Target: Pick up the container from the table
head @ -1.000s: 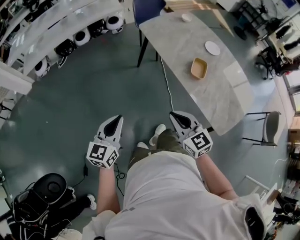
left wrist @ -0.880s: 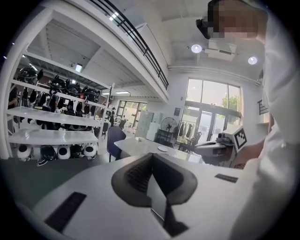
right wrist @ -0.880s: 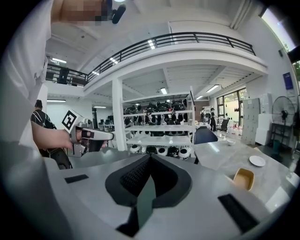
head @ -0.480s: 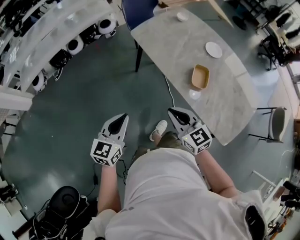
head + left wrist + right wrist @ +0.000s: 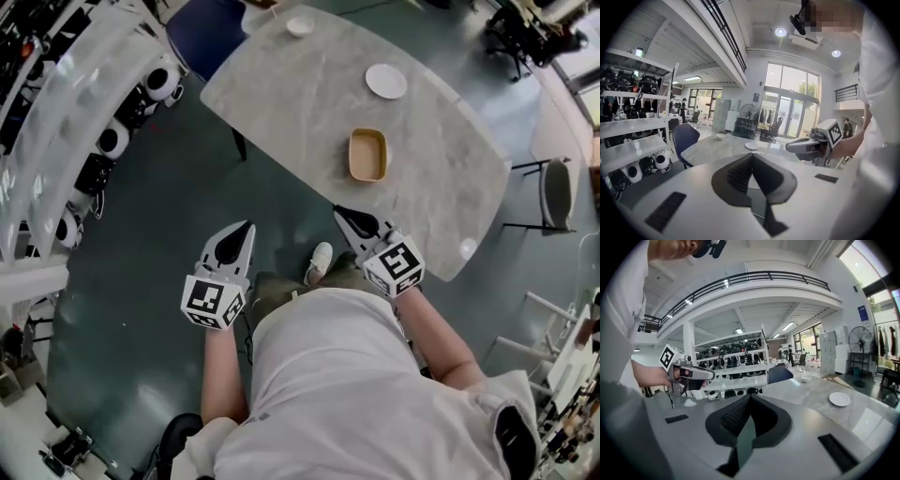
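Observation:
A tan rectangular container lies empty on the grey marble table, just beyond my right gripper. In the head view that right gripper hovers at the table's near edge, pointing at the container, jaws together and holding nothing. My left gripper hangs over the floor to the left of the table, also shut and empty. Each gripper view shows its own jaws closed to a point, with the other gripper off to one side. The container shows in neither gripper view.
A white plate and a small white bowl sit farther back on the table. A blue chair stands at its far left corner, a grey chair to its right. Shelves with round white devices line the left.
The person has walked toward the table. The container and table edge now lie much closer to the right gripper. Both grippers stay shut and empty.

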The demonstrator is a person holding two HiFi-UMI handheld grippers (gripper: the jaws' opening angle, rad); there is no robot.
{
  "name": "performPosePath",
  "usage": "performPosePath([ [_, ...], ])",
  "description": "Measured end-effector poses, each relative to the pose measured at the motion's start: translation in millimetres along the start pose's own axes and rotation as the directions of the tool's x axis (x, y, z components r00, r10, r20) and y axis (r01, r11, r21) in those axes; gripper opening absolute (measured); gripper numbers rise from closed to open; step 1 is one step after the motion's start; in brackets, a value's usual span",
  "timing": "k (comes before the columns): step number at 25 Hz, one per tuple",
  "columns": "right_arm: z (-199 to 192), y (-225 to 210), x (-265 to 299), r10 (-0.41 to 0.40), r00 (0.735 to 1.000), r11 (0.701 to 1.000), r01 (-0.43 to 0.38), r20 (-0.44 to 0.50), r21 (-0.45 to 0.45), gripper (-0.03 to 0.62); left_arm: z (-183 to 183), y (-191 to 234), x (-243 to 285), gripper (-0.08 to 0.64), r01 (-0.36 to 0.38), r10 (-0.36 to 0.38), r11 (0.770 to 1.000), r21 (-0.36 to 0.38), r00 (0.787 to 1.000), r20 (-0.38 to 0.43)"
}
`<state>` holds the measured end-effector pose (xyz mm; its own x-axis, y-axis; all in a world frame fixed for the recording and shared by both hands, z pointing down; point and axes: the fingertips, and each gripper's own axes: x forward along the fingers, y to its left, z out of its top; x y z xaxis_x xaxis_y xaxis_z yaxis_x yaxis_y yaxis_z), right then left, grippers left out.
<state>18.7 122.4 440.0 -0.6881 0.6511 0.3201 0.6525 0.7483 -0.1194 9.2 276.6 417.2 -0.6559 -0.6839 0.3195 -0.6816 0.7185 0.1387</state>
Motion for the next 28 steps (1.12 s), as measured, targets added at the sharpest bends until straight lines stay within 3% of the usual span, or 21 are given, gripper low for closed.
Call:
performPosePath([
  [8,-9,-47,-15,-0.163,0.986,0.983,0.165,-0.021,0.085,0.009,7,-10,69,0.002,0.184,-0.182,0.982,0.029,0.980,-0.081],
  [14,-17,-85,-24,-0.313,0.948,0.936,0.318,-0.059,0.148,0.009,12,-13,136,0.002,0.350,-0.342,0.936,0.032,0.929,-0.143],
  [22,-19,-130,-33,-0.503,0.858,0.827,0.514,-0.105,0.227,0.009,18,-19,219,0.002,0.560,-0.524,0.824,0.085,0.811,-0.261],
  [25,-23,-142,-36,-0.566,0.815,0.773,0.577,-0.124,0.264,0.009,13,-25,245,0.002,0.639,-0.578,0.759,0.124,0.749,-0.325],
  [28,-30,-149,-41,-0.623,0.769,0.712,0.633,-0.143,0.305,0.009,4,-35,264,0.002,0.717,-0.622,0.679,0.158,0.677,-0.394],
])
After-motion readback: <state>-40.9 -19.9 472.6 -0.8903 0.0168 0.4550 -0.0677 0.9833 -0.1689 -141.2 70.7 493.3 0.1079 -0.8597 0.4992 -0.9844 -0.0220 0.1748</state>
